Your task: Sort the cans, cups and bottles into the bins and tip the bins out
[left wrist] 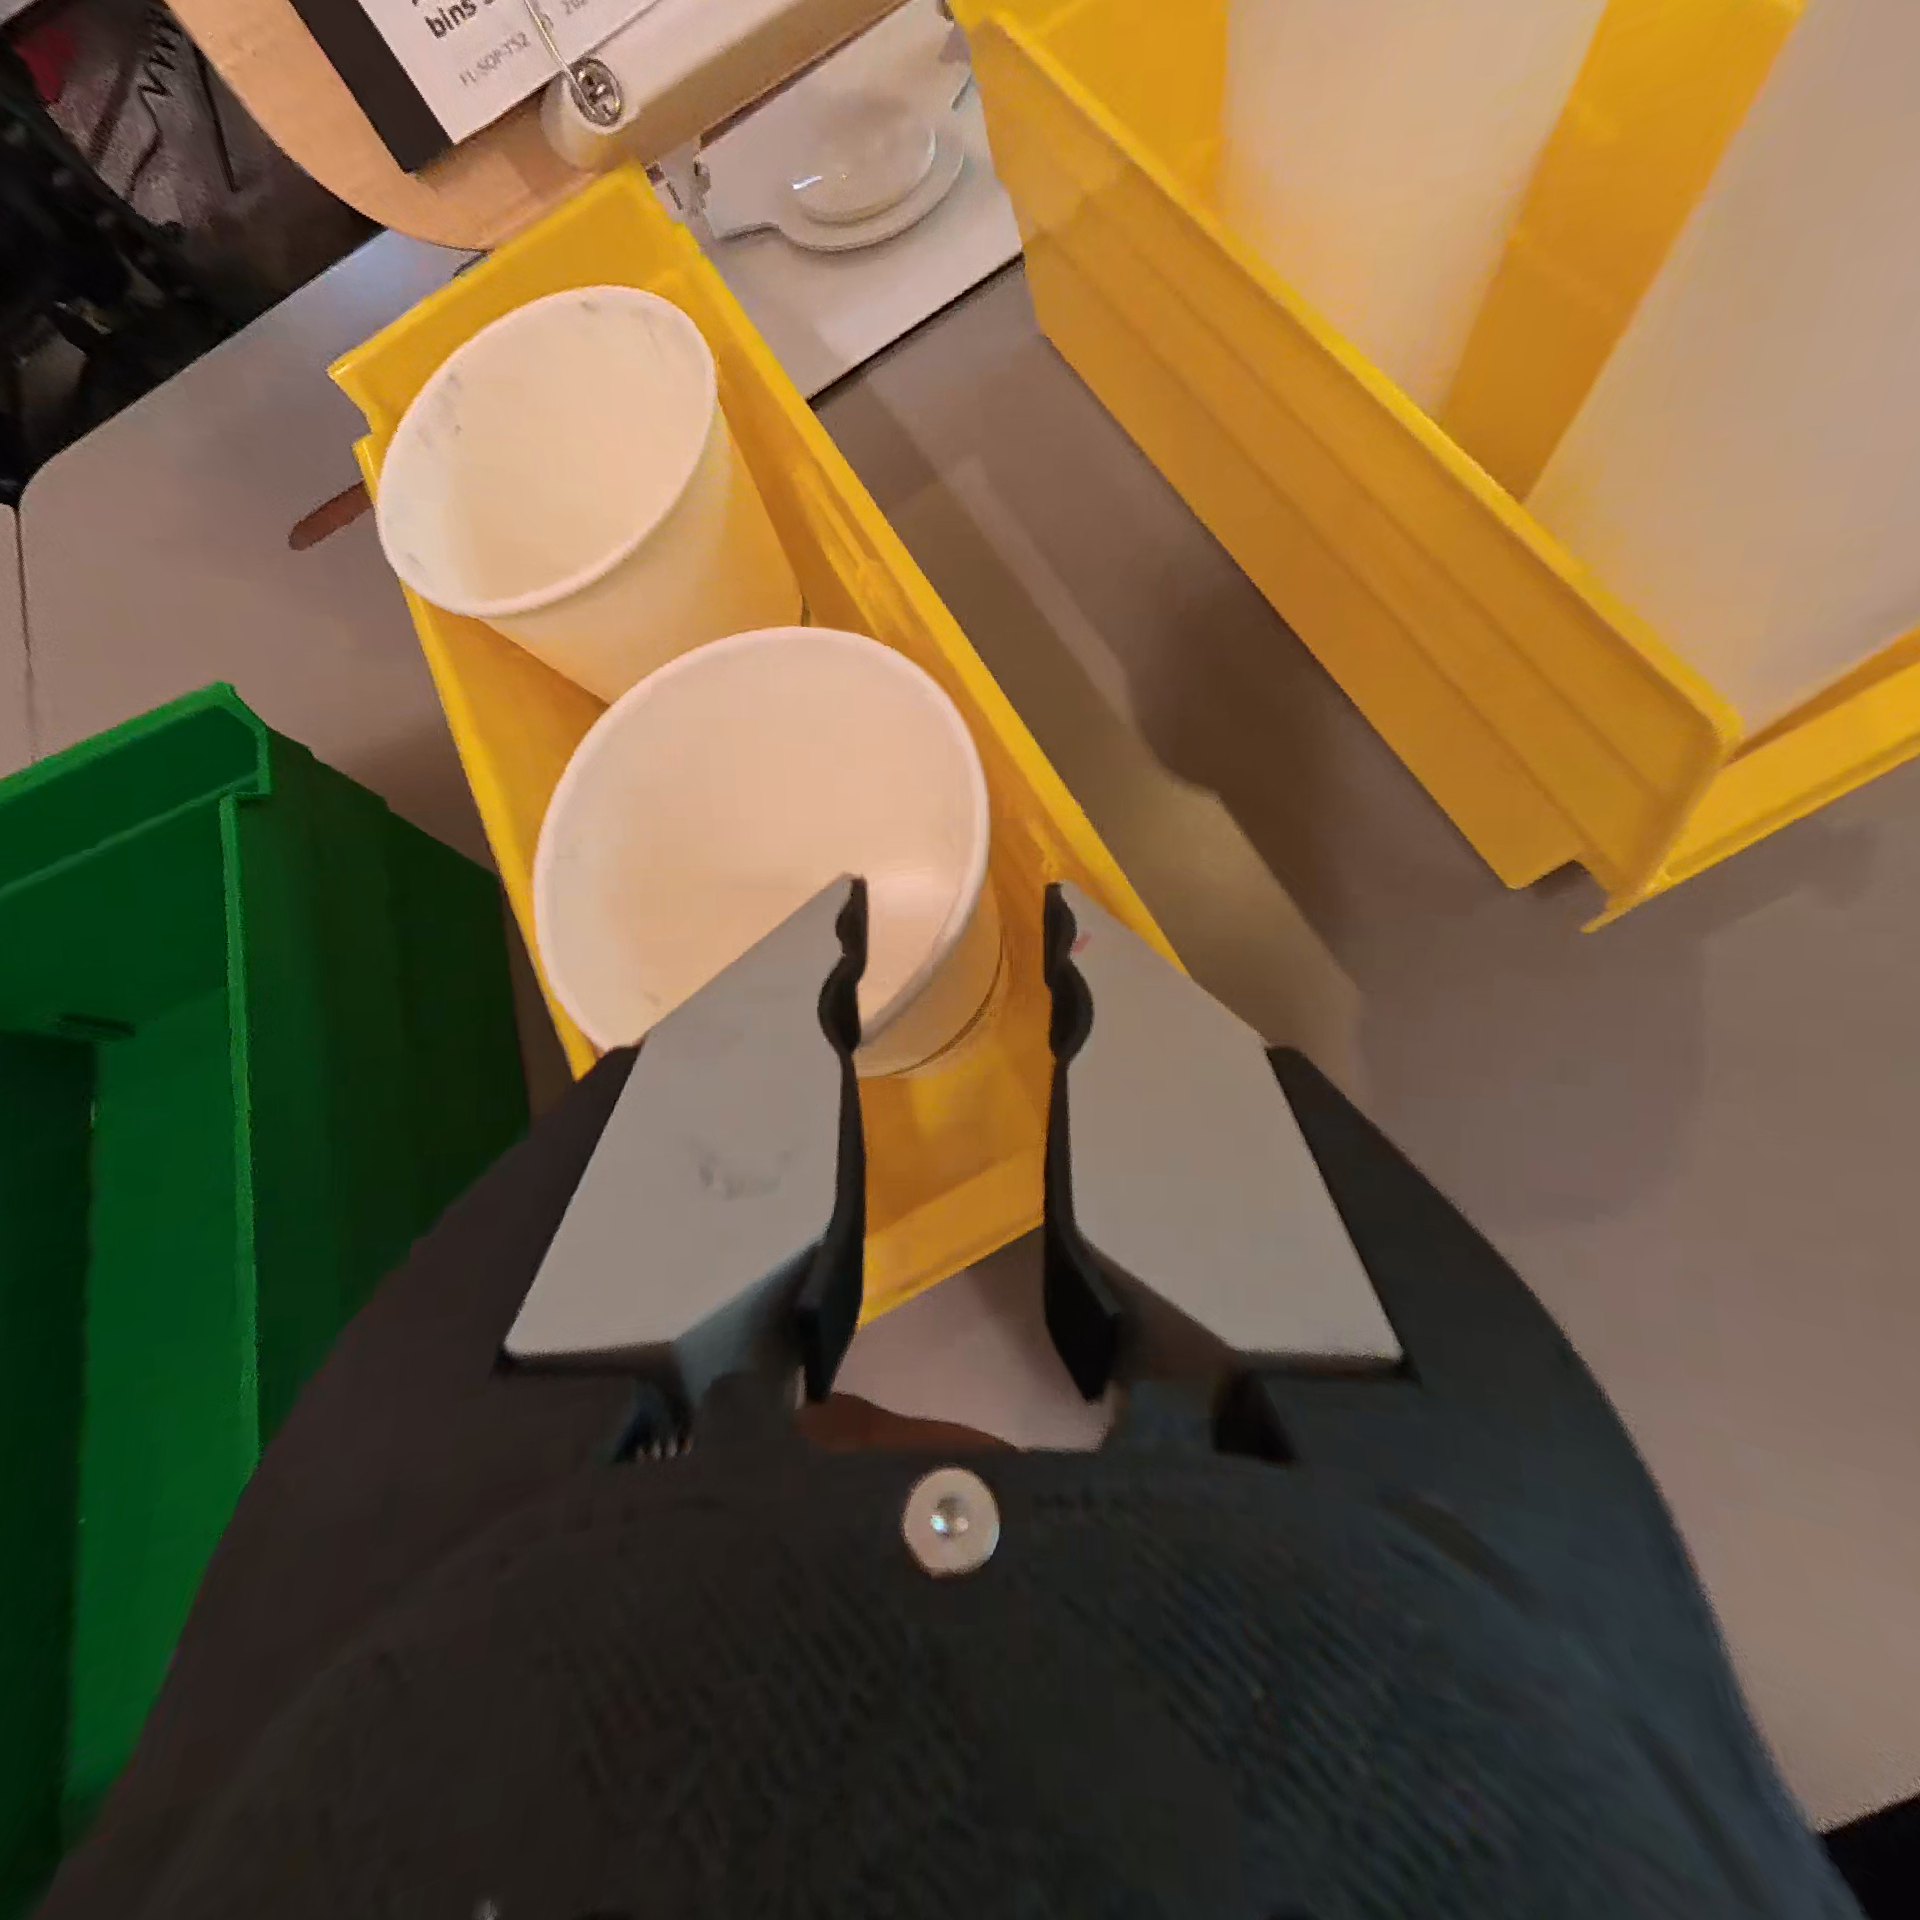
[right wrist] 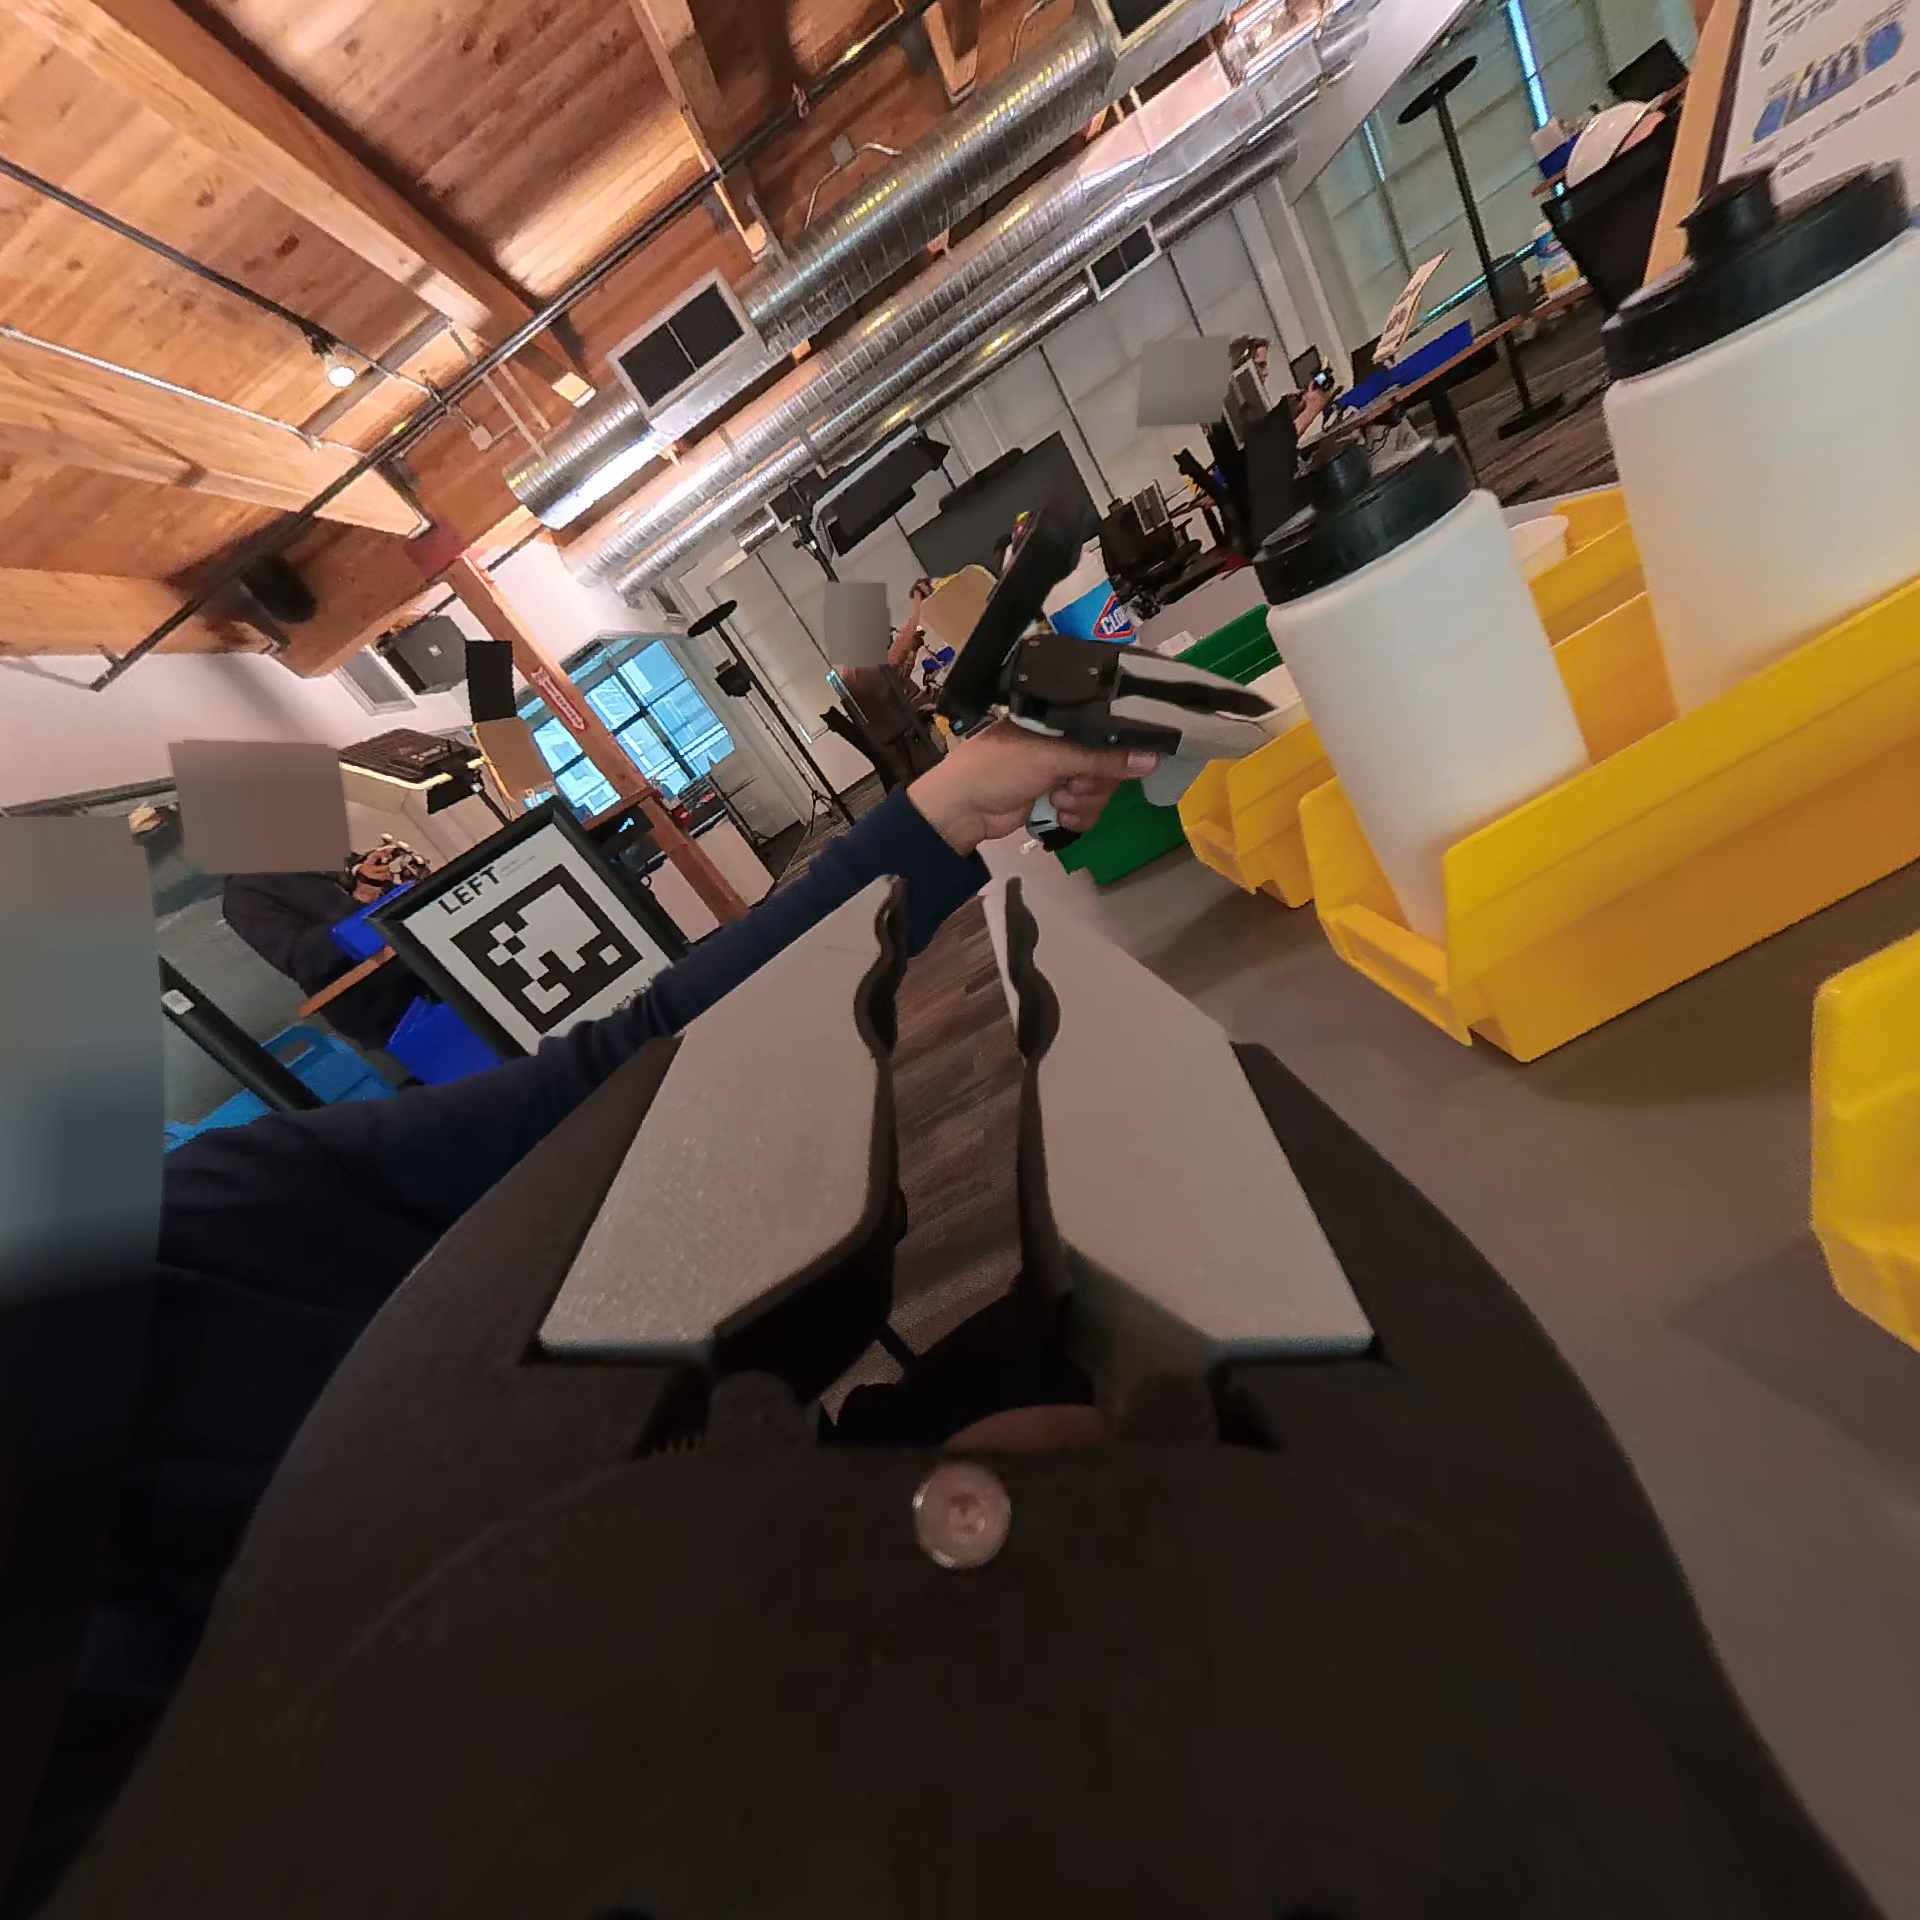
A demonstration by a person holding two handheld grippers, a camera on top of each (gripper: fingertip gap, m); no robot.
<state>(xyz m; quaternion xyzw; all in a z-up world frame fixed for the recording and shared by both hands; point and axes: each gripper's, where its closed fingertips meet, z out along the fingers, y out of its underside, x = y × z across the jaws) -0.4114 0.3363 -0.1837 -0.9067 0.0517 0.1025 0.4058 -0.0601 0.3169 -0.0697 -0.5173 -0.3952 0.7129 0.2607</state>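
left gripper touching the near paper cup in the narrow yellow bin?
Cannot tell. In the left wrist view the left gripper has one finger overlapping the near cup rim; contact unclear.

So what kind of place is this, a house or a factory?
Probably a big shared workshop or lab: bare wooden ceiling beams with metal air ducts, light stands, and other people working at tables farther back.

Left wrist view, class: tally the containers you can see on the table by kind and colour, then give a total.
White paper cups, in the narrow yellow bin: 2
White bottles, in the wide yellow bin: 2
Yellow bins: 2
Green bin: 1
Total: 7
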